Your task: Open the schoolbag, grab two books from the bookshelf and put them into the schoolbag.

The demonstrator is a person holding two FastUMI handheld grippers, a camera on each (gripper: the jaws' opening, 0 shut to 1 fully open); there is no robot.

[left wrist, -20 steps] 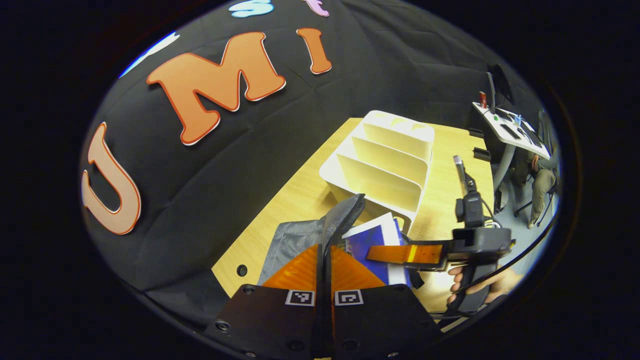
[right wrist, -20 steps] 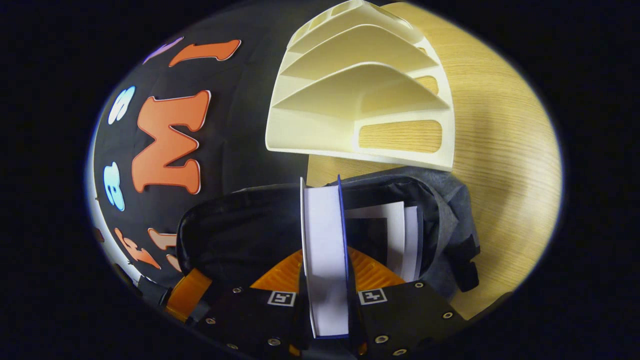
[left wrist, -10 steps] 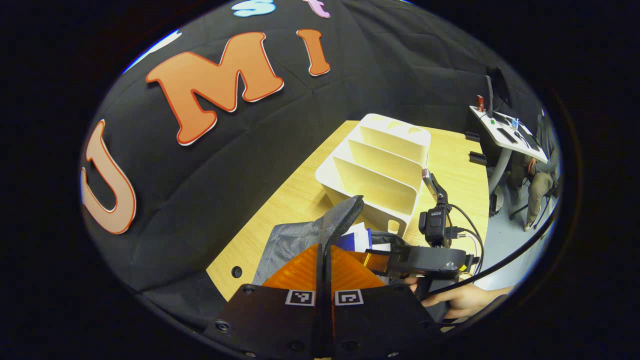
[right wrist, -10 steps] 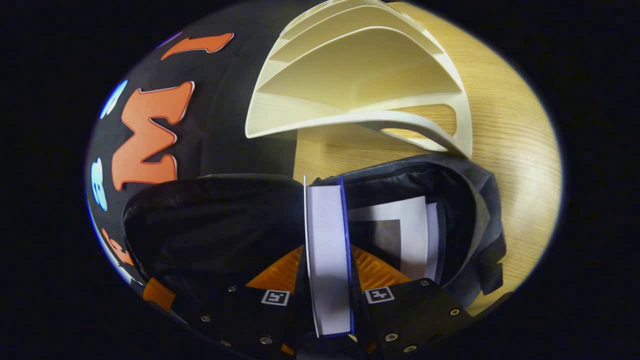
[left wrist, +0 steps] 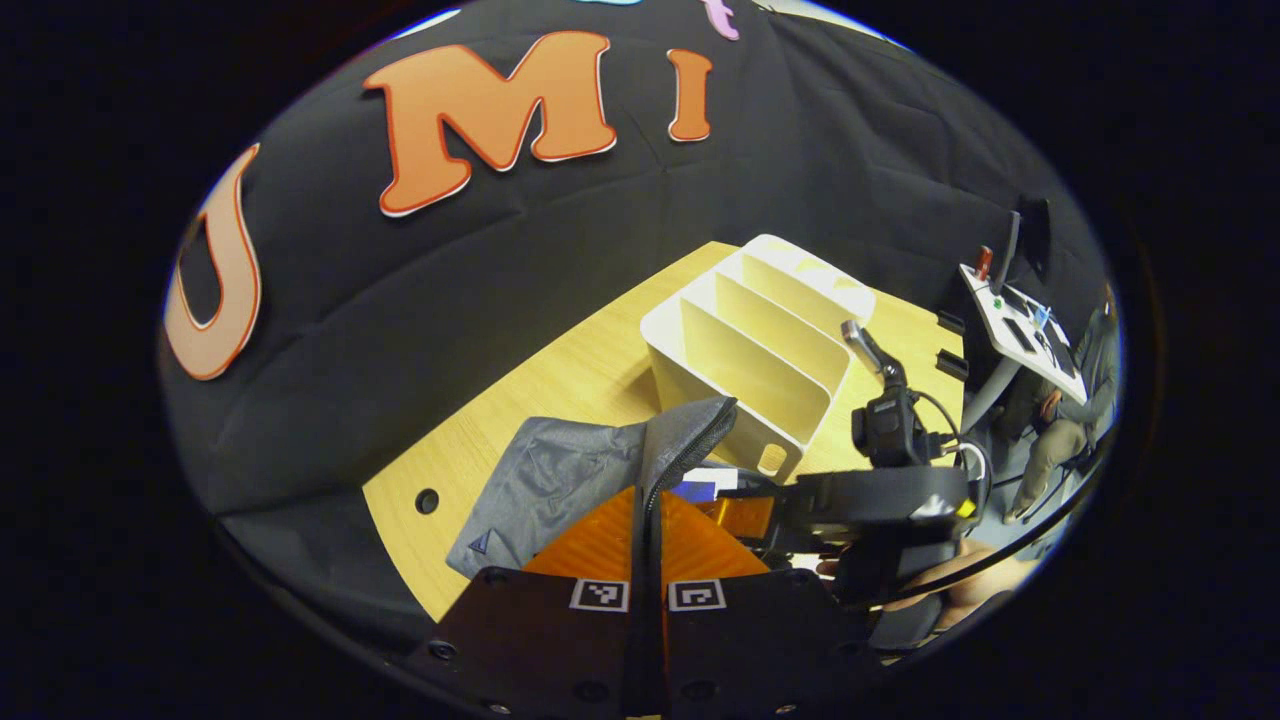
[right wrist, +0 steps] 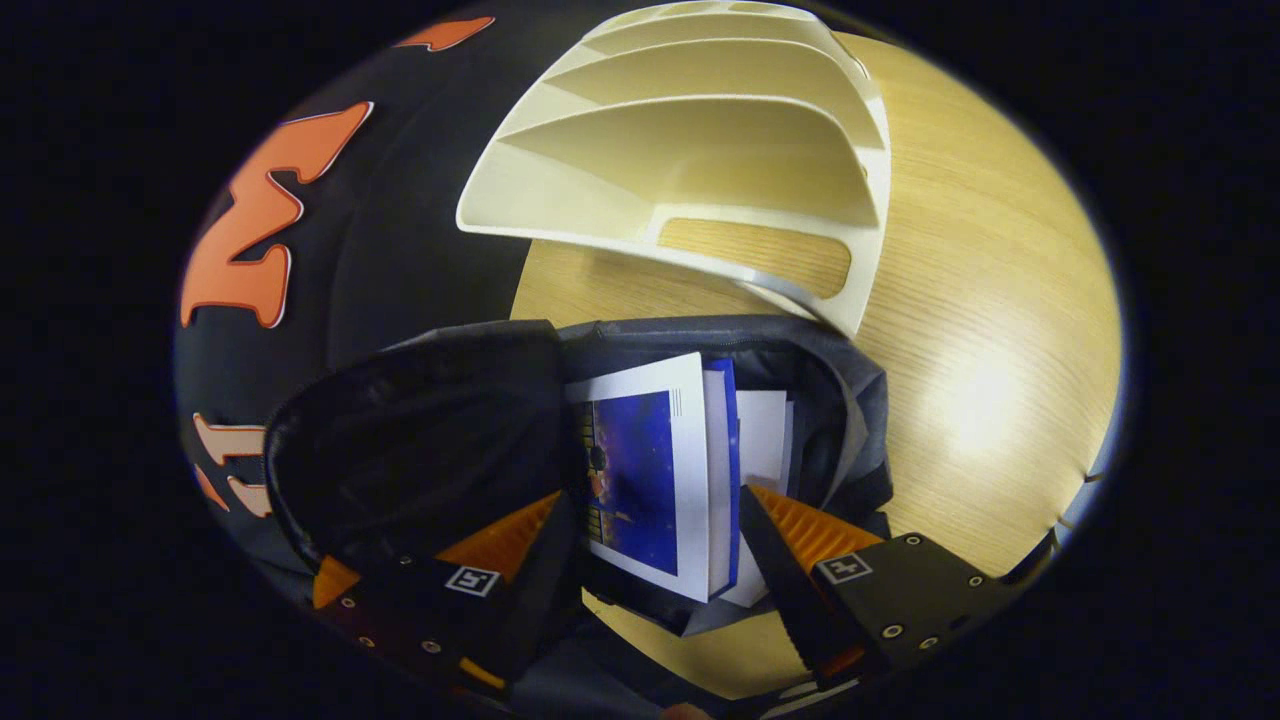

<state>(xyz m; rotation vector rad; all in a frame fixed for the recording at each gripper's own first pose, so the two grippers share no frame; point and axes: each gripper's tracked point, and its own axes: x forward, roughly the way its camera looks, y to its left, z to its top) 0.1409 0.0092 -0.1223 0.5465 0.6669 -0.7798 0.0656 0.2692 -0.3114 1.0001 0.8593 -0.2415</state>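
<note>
The grey schoolbag [left wrist: 545, 480] lies open on the wooden table [left wrist: 590, 375]. My left gripper [left wrist: 648, 500] is shut on the bag's zipper flap [left wrist: 685, 435] and holds it up. In the right gripper view a blue-covered book [right wrist: 640, 470] lies inside the schoolbag [right wrist: 840, 400], with a second, white book [right wrist: 765, 440] beside it. My right gripper [right wrist: 650, 492] is open, one finger on each side of the blue book, with nothing gripped. The same right gripper [left wrist: 880, 500] sits over the bag's mouth. The cream bookshelf [right wrist: 700, 150] stands just behind the bag with its slots bare.
The bookshelf [left wrist: 760, 350] stands at the table's far end near the black cloth wall. A small hole [left wrist: 427, 500] marks the table's near-left part. Off to the right, a person [left wrist: 1065, 430] sits at a white desk [left wrist: 1010, 320]. Bare tabletop [right wrist: 990, 350] lies right of the bag.
My right gripper has opened and let go of the blue book, which now lies flat in the bag. My left gripper still holds the flap, shifted slightly.
</note>
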